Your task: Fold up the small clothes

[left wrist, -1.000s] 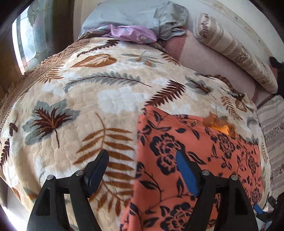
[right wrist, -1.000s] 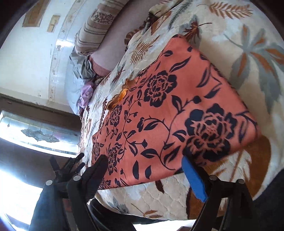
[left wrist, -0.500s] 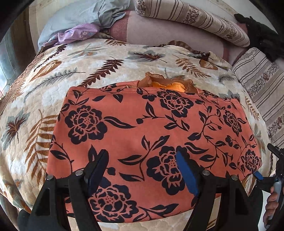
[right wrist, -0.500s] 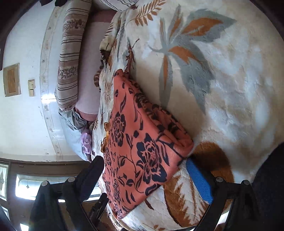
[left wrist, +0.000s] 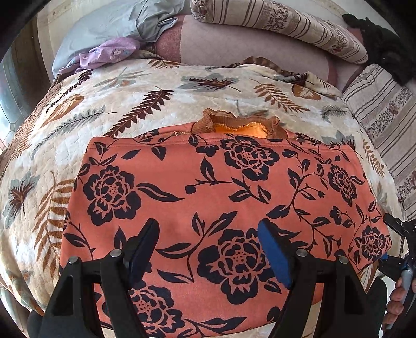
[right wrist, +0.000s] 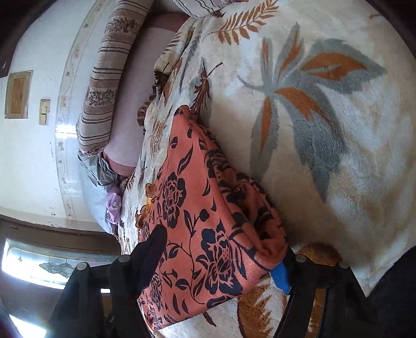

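Observation:
An orange garment (left wrist: 221, 182) with dark flower print lies folded flat on the leaf-patterned blanket (left wrist: 130, 104), its ribbed brown collar (left wrist: 239, 123) at the far edge. My left gripper (left wrist: 208, 228) hovers open over the garment's near part, with nothing between its fingers. In the left wrist view my right gripper (left wrist: 397, 234) is at the garment's right corner, held by a hand (left wrist: 395, 296). In the right wrist view the right gripper (right wrist: 221, 249) straddles the thick folded edge of the garment (right wrist: 197, 208). Its jaws are closing, one finger over the cloth and the blue pad (right wrist: 280, 275) under it.
Striped bolsters (left wrist: 273, 23) and a pink pillow lie along the head of the bed. Grey cloth (left wrist: 117, 23) and a small purple piece (left wrist: 109, 52) are bunched at the far left. Open blanket (right wrist: 312, 130) stretches beyond the garment. A window (right wrist: 52, 265) is at the bedside.
The left gripper has swung from the garment's left corner to above its near middle. The right gripper has dropped to the garment's right corner, and its jaws have narrowed around the edge.

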`<act>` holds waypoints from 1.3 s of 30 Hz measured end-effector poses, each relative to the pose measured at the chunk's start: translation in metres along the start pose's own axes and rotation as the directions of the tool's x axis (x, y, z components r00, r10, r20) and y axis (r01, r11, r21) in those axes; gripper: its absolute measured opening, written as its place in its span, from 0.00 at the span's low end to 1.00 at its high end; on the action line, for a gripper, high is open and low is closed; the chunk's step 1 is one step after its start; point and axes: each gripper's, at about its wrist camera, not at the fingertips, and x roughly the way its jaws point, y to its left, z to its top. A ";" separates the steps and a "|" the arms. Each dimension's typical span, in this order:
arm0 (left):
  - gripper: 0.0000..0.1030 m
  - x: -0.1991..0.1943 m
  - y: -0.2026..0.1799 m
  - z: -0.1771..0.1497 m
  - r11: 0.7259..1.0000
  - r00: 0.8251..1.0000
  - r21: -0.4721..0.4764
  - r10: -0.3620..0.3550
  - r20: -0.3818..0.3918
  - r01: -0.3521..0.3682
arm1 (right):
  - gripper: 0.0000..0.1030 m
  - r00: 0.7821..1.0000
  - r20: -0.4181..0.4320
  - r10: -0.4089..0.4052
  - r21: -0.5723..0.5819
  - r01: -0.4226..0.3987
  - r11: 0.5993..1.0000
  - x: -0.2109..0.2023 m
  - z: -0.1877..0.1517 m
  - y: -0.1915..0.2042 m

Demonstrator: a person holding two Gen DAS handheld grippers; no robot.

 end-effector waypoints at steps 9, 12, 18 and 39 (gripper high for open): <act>0.76 0.009 0.000 0.007 1.000 1.000 0.002 0.000 0.002 0.000 | 0.74 1.000 -0.002 -0.012 -0.012 0.012 1.000 0.004 0.004 0.003; 0.76 0.025 0.000 0.006 1.000 0.999 0.008 0.009 -0.032 -0.009 | 0.74 1.000 0.001 -0.026 -0.027 0.026 0.999 0.007 0.005 0.006; 0.77 0.027 -0.005 0.004 1.000 0.999 0.022 0.018 -0.029 -0.017 | 0.37 0.995 -0.026 -0.097 -0.088 0.094 0.992 0.013 0.008 0.012; 0.87 0.049 -0.008 -0.003 0.994 0.996 0.076 0.085 -0.007 -0.085 | 0.15 0.978 -0.004 -0.207 -0.314 0.195 0.929 0.027 -0.001 0.078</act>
